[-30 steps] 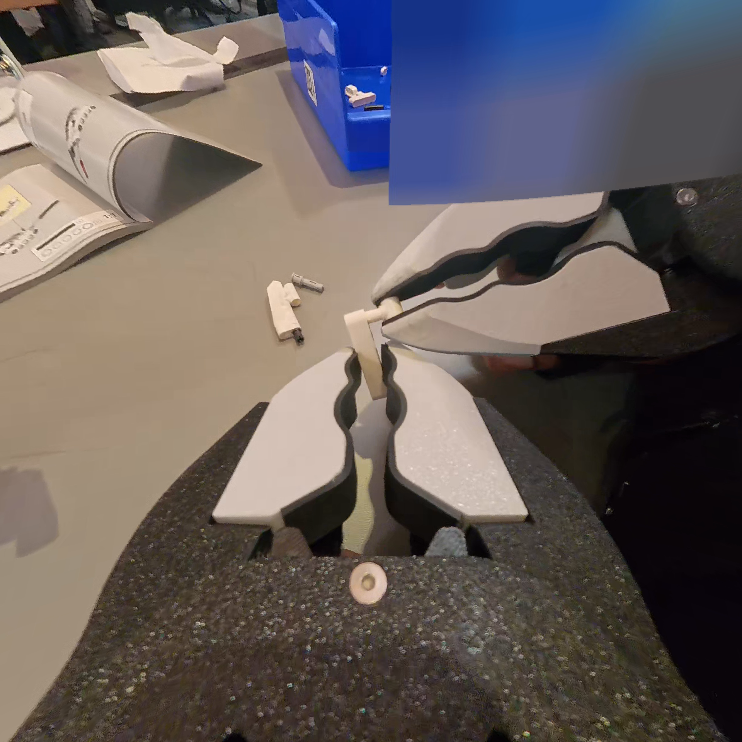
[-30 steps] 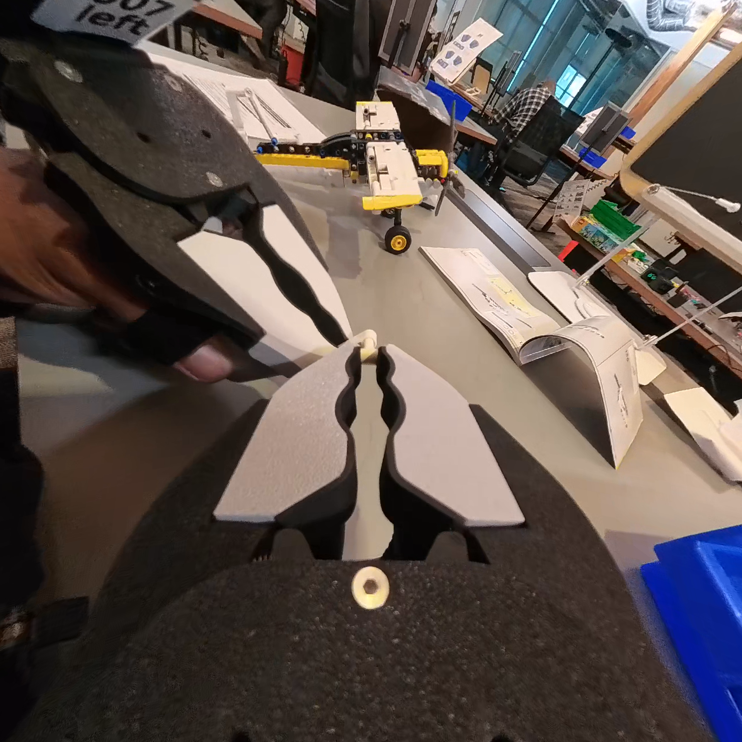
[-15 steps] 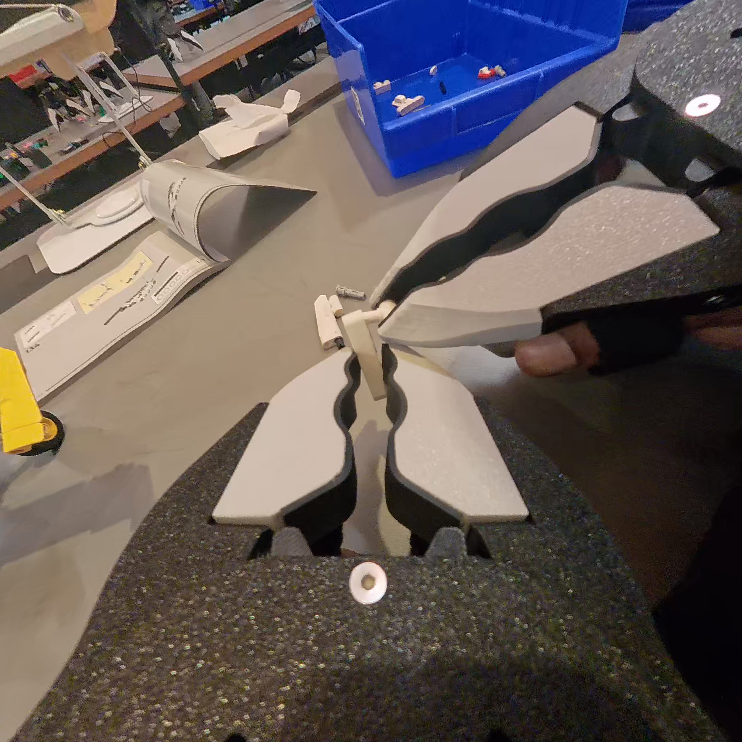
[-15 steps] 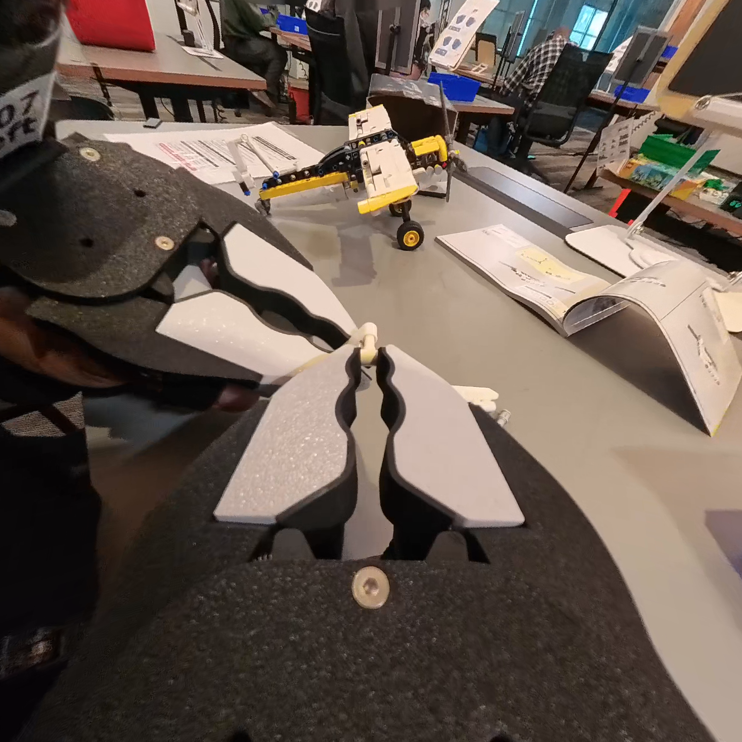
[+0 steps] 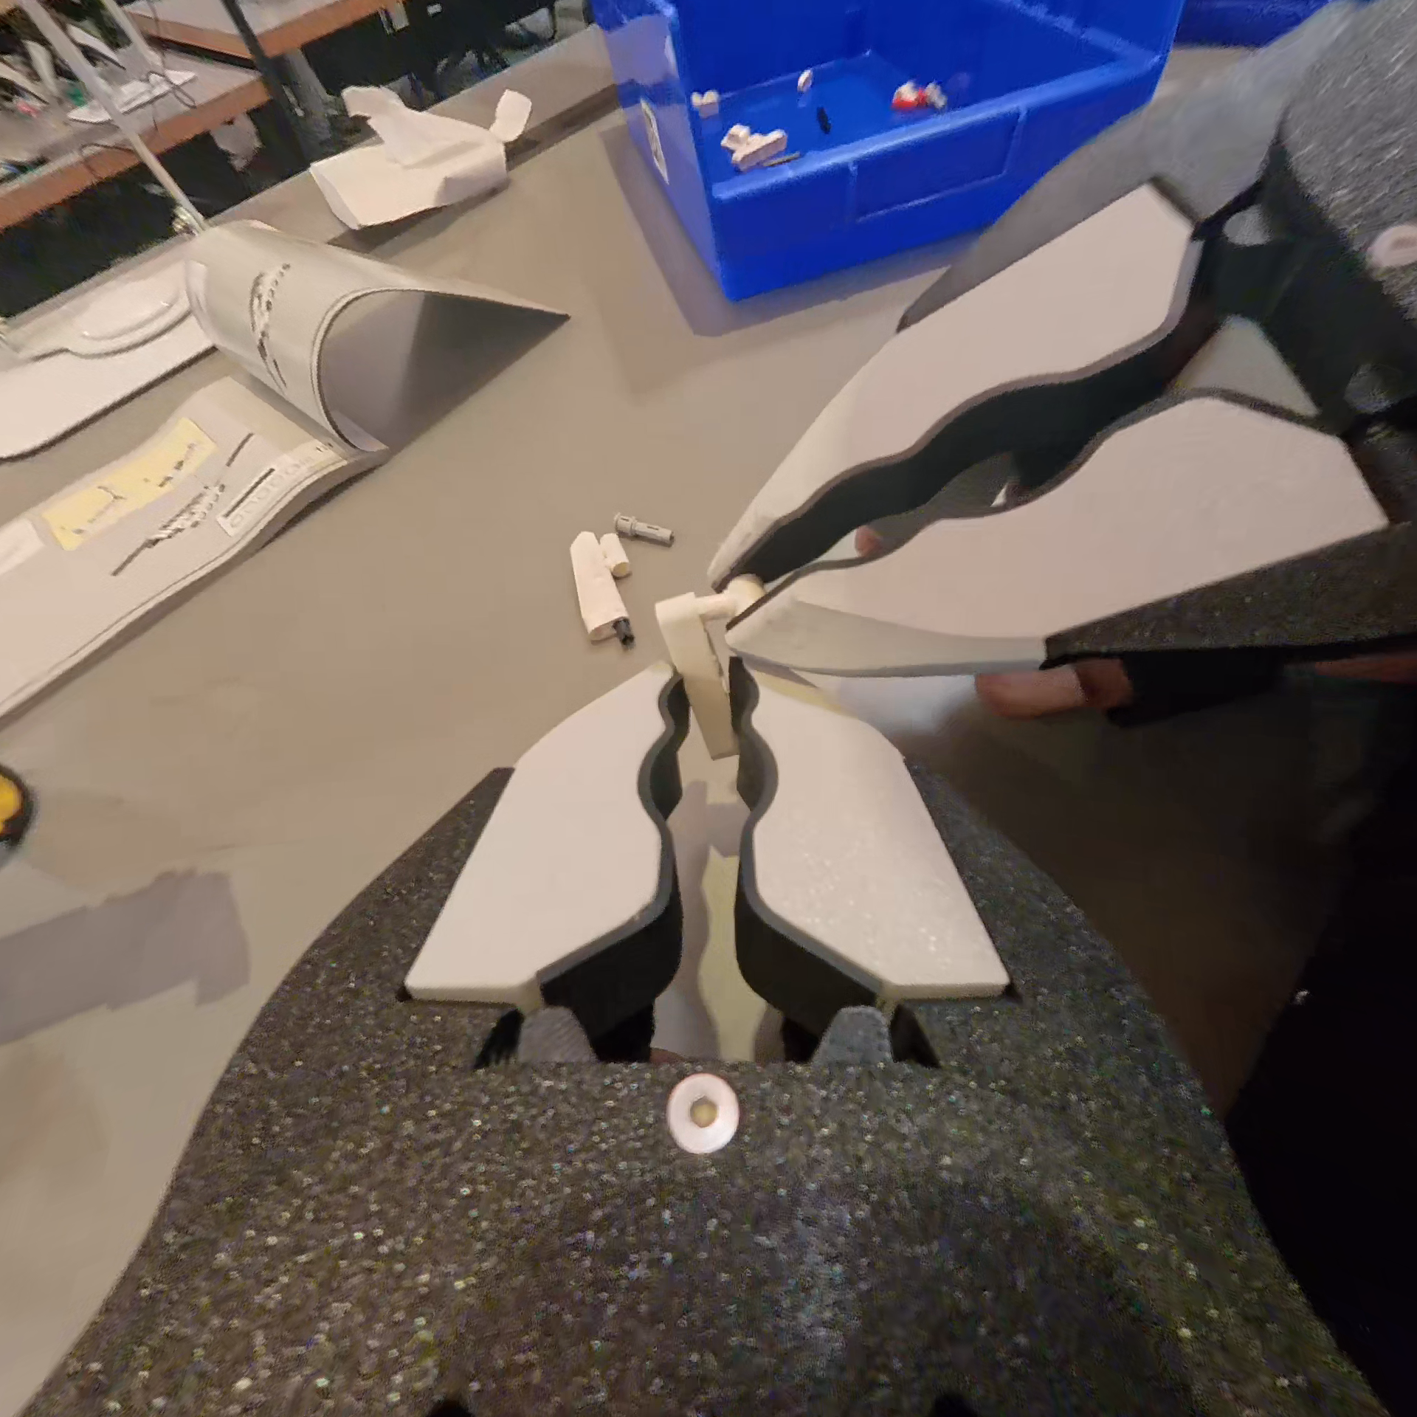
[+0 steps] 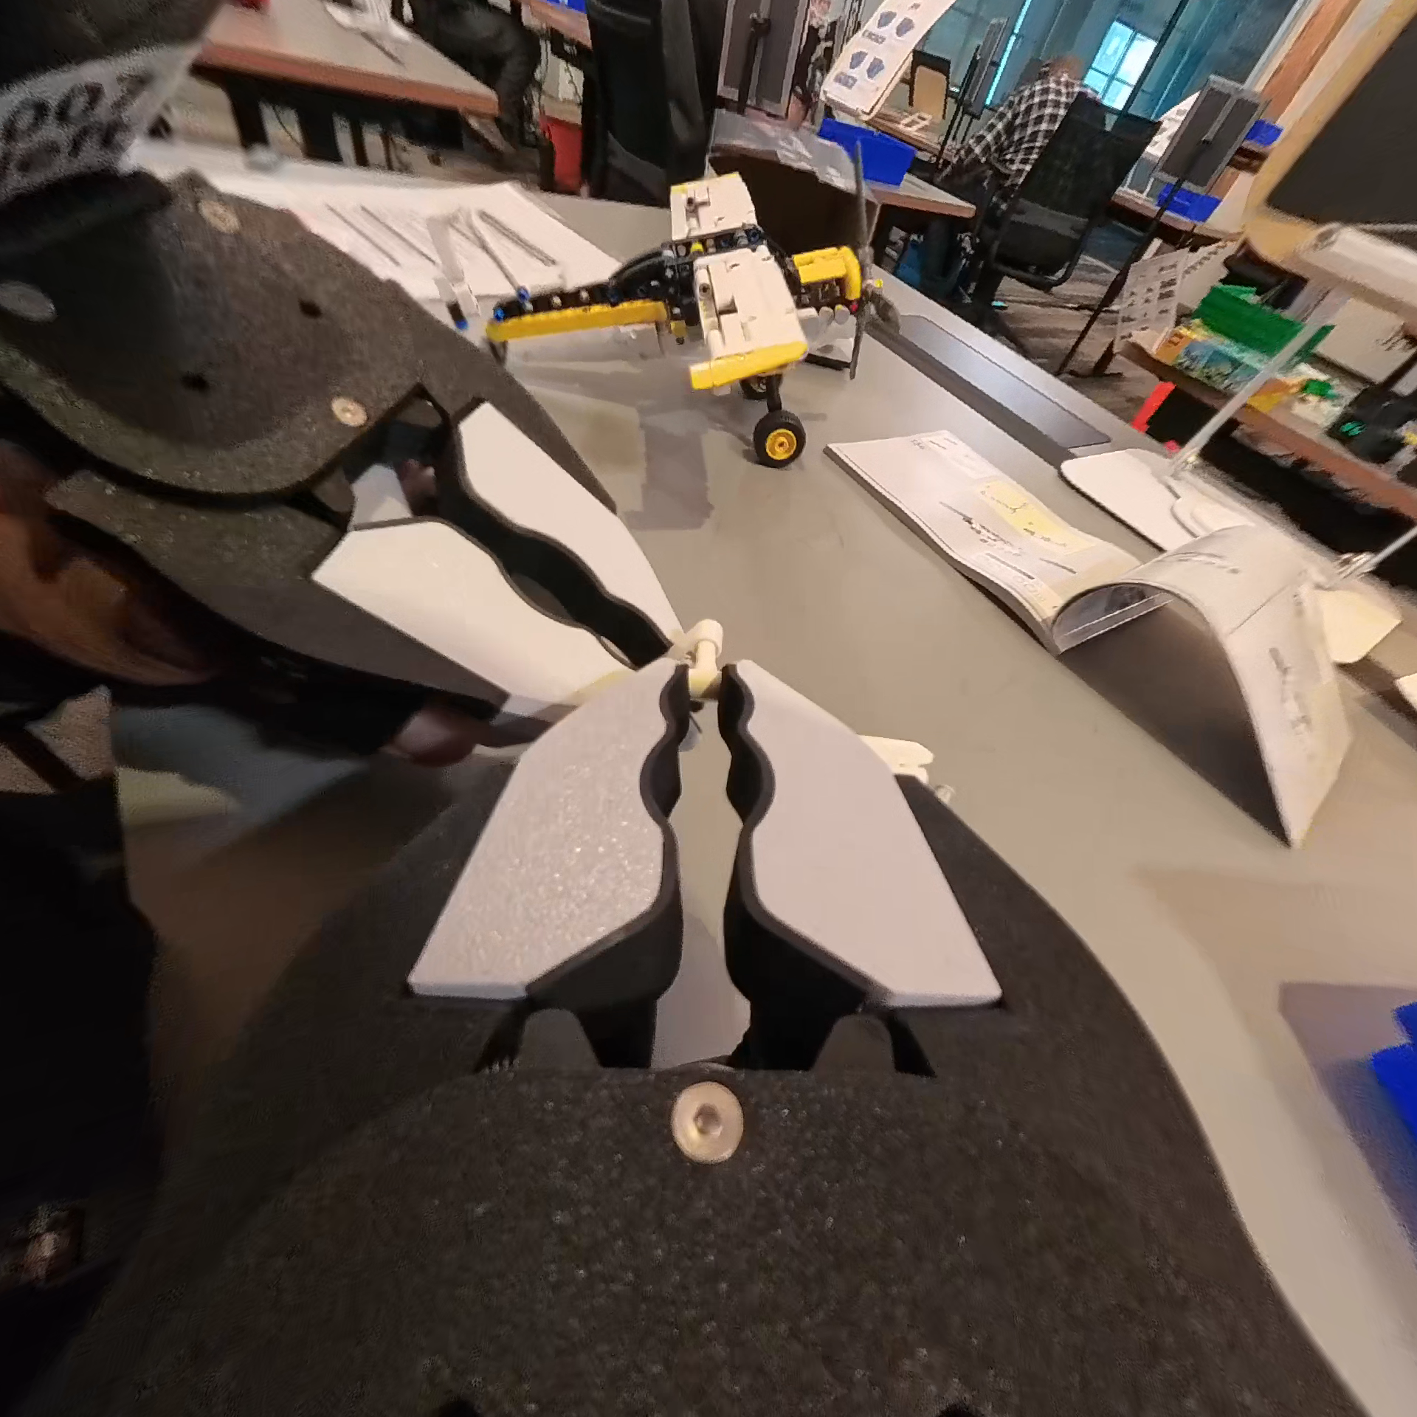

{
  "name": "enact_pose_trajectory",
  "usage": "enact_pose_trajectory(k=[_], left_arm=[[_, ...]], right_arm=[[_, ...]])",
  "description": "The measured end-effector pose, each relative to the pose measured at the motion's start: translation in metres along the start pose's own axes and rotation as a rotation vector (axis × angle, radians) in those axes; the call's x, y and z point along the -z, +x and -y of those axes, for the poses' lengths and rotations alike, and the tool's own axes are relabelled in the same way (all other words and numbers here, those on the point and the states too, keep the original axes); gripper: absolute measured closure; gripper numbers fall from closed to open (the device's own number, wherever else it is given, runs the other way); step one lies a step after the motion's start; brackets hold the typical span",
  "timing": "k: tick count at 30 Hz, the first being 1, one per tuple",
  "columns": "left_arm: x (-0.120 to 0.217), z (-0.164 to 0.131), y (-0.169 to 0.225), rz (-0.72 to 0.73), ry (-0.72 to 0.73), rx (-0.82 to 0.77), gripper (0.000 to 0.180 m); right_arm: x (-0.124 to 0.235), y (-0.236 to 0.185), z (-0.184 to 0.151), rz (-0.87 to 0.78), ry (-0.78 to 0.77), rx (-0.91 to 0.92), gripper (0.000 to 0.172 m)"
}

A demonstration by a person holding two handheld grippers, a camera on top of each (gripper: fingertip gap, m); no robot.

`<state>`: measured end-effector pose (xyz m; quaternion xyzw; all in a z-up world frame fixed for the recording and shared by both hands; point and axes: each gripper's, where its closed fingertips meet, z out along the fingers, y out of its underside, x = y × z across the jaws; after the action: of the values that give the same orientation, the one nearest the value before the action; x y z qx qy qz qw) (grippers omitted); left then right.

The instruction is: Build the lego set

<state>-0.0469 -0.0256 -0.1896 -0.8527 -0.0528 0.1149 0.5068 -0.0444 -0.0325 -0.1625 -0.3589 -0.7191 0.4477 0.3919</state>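
Just above the counter [image 5: 383, 728], near its middle, both grippers are pinching one small cream plastic piece [image 5: 701, 675]: left gripper [image 5: 705, 709] squeezing its flat bar, right gripper [image 6: 701, 678] its round peg. Looks light, stiff, slippery; probably best gripped on the flat sides.

Even, soft indoor light falls from above, and daylight glows through the far windows [image 6: 1119, 61] ahead of the right gripper [image 6: 704, 682]. Faint shadows spread on the grey table [image 5: 383, 690] left of the left gripper [image 5: 709, 690]. Wide-angle bending curves the edges (strongly at the corners). Motion blur smears the outer parts.
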Motion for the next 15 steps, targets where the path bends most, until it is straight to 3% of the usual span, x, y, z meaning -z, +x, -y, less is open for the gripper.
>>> enact_pose_trajectory(k=[4,11,15], left_arm=[[-0.001,-0.002,-0.006,0.106,-0.050,-0.106,0.170],[-0.005,-0.011,-0.013,0.232,-0.124,-0.270,0.171],[-0.005,-0.009,-0.009,0.144,-0.081,-0.161,0.171]], right_arm=[[-0.002,0.002,-0.004,-0.048,-0.047,0.085,0.164],[-0.005,0.001,-0.012,0.013,-0.080,-0.060,0.164],[-0.004,0.002,-0.010,0.024,-0.067,-0.087,0.164]])
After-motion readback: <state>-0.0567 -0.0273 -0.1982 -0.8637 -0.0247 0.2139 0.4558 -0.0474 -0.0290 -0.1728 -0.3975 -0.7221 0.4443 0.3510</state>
